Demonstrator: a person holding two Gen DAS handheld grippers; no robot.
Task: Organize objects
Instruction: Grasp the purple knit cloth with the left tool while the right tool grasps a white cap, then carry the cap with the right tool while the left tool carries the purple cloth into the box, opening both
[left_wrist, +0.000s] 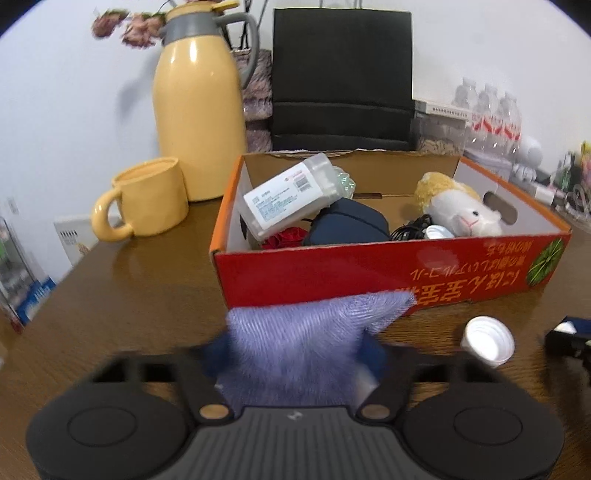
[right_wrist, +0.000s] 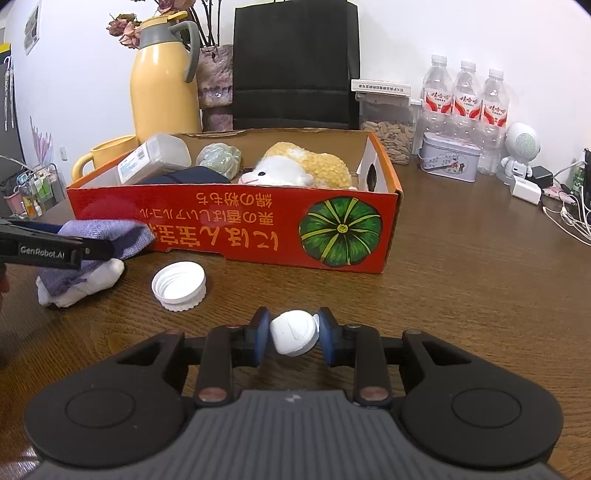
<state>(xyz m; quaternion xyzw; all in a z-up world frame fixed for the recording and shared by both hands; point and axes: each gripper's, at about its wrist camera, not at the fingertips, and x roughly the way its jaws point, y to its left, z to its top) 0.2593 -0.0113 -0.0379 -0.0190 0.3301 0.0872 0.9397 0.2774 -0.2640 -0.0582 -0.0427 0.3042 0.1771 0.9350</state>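
In the left wrist view, the left claw (left_wrist: 295, 354) is seen clamped on a purple cloth (left_wrist: 314, 325), which is held just above the desk (left_wrist: 129, 295) right in front of the near wall of the red box (left_wrist: 369, 273). Inside the box, already put away, five or so things can be counted: one white plastic case (left_wrist: 288, 195) leaning at the left, one dark blue pouch (left_wrist: 347, 223), one red item low at the left, one black cable, and one plush toy (left_wrist: 458, 206) at the right. One white bottle cap (left_wrist: 487, 341) is left on the desk to the right of the cloth. Beyond the box, one yellow mug (left_wrist: 147, 197) and one yellow jug (left_wrist: 199, 103) are seen at the far left, untouched.

In the right wrist view, the right claw (right_wrist: 293, 338) is closed on a small white round object (right_wrist: 293, 332), held near the desk and well short of the box. The cloth is seen at the left, with a white part resting on the desk below the purple part. One pale green bundle (right_wrist: 218, 157) is also visible in the box. Three water bottles (right_wrist: 467, 99), one tin (right_wrist: 450, 162) and one seed jar stand at the far right.

The task is judged to be well advanced: three loose things remain to be boxed, two of them already gripped, the cap not yet.
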